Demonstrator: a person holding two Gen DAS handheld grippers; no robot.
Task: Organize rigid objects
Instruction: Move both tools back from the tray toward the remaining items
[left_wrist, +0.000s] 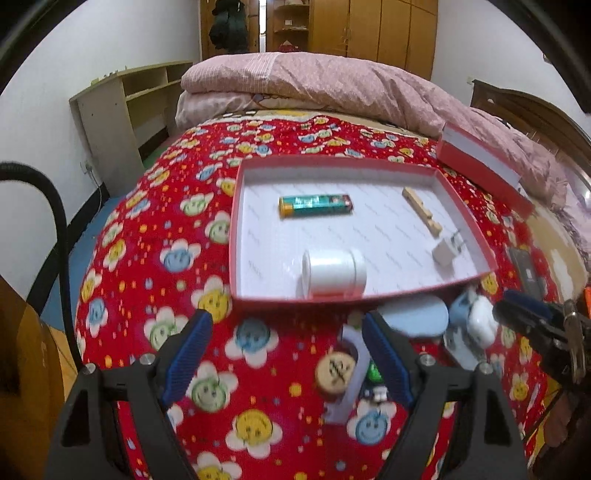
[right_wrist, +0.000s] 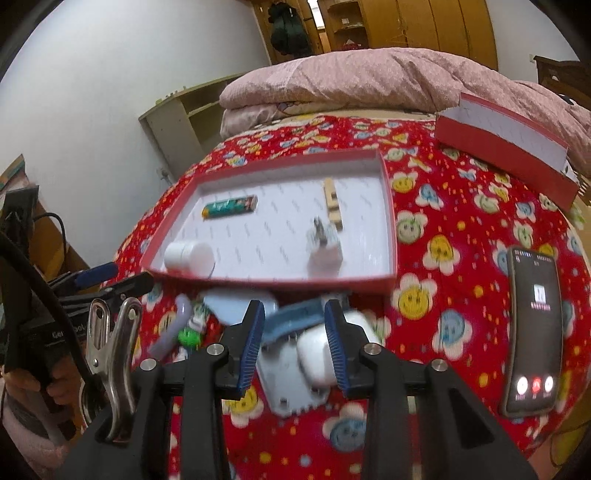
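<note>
A shallow red tray (left_wrist: 236, 221) (right_wrist: 391, 221) lies on the flowered blanket. It holds a green battery (left_wrist: 316, 205), a wooden clothespin (left_wrist: 423, 215), a white charger plug (left_wrist: 447, 251) and a white jar (left_wrist: 334, 273) on its side. In front of the tray lie a pale blue lid (left_wrist: 413, 317), a wooden chess piece (left_wrist: 335, 373), a purple curved piece (left_wrist: 354, 365), a white case (right_wrist: 316, 350) and a blue-grey block (right_wrist: 284, 384). My left gripper (left_wrist: 286, 321) is open over bare blanket, left of the chess piece. My right gripper (right_wrist: 294, 306) stands partly open above the white case, without pressing it.
A phone (right_wrist: 533, 332) with a lit call screen lies to the right on the blanket. A second red box (right_wrist: 506, 151) sits at the back right against a folded pink quilt (left_wrist: 332, 85). A metal clip (right_wrist: 110, 343) hangs at the right gripper's left side.
</note>
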